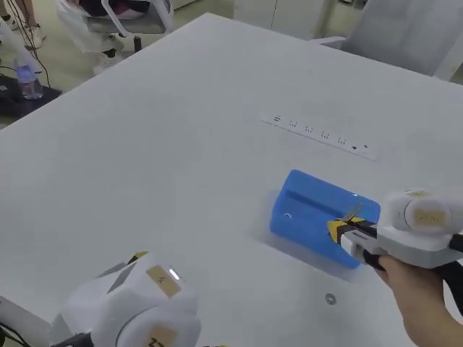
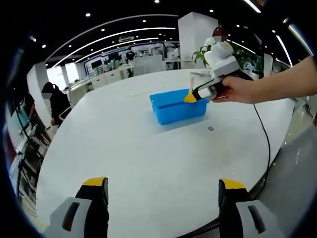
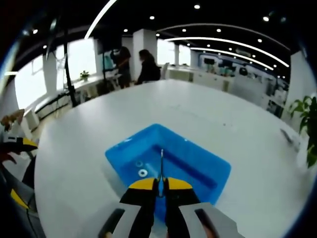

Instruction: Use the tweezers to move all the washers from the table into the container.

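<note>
left gripper [image 2: 163, 184] jaws spread; right gripper [image 3: 161, 184] pinches slim metal tweezers [image 3: 161, 163] over rectangular blue container [image 3: 208, 166].

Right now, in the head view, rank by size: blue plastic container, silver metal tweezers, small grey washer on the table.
1. blue plastic container
2. silver metal tweezers, visible tip
3. small grey washer, nearly alike

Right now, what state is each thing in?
Left tool: open, empty.
Right tool: shut on the tweezers.
Tweezers: pointing into the container, tip load unclear.
Container: open-topped, two washers inside.
Table washer: lying flat, outside the container.
</note>
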Available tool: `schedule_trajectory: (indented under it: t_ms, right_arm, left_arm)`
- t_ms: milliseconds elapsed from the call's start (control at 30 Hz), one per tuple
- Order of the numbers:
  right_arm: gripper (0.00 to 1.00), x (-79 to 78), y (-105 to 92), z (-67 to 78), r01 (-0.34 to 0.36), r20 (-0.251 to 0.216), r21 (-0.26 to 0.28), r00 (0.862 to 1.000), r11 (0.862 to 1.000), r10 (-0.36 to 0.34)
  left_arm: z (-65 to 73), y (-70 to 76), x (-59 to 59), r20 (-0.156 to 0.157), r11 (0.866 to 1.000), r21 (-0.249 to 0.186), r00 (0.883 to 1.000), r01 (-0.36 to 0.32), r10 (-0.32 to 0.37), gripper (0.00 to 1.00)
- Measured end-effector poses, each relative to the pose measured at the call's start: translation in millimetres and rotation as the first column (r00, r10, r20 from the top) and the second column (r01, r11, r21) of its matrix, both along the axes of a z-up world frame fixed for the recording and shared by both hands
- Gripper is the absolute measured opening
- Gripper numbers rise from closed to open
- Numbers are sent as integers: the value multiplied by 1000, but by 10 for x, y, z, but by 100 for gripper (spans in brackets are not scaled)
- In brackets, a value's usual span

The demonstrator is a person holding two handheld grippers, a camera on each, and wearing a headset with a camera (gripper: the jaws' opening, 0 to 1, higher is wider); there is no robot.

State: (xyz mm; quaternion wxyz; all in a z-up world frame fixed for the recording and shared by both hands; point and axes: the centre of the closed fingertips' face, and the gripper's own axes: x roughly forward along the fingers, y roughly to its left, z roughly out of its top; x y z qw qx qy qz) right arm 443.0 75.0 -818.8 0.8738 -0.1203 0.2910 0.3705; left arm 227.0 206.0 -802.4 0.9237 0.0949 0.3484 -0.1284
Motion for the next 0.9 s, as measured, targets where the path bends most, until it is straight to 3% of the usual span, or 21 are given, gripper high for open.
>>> schedule_trajectory:
  t_ms: [333,600,700,900]
  right_arm:
    - [4,-15,10,43,15,-30,37,999,999,-14]
    - [4,-59,-55,400,29,25,103,999,994,-31]
    - [4,-164,-75,561,28,34,138,999,990,-32]
    - [4,-391,-125,647,22,45,160,999,987,-30]
  left_arm:
    - [-6,2,-4,-3,1000,3,1000,0,0,94]
    - [-10,-4,-11,-5,1000,7,1000,5,-5,94]
    - [5,-9,-6,4,1000,3,1000,6,-6,94]
    - [12,-5,-6,7,1000,4,1000,4,-4,94]
